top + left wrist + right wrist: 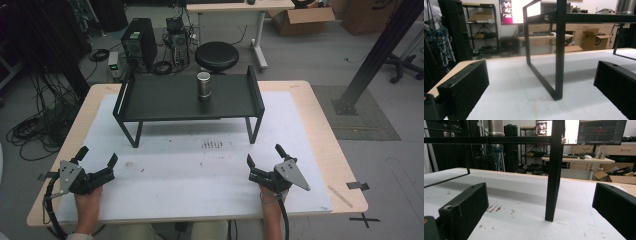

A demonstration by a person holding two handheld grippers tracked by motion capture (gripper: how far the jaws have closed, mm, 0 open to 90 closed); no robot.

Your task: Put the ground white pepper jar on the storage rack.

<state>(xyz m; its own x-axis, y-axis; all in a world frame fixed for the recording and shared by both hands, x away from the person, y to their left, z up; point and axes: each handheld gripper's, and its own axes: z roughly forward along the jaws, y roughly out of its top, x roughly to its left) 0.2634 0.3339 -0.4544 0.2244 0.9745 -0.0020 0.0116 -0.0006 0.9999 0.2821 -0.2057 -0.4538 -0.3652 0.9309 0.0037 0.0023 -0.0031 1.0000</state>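
**Both grippers rested wide open at the near edge, metal can on the shelf**

The left gripper (97, 157) sat at the near left of the white-covered tabletop (200, 170), its fingers (464, 87) spread wide and holding nothing. The right gripper (264, 156) sat at the near right, fingers (464, 206) equally wide apart and empty. A metal can (203, 85) stood upright on the black shelf stand (150, 100) near its back middle, well apart from both grippers. Each gripper faced a front leg (560, 62) of the stand.

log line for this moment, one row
left tongs: open, empty, on mat | right tongs: open, empty, on mat | metal can: upright on black shelf, untouched | phase: pre-reach
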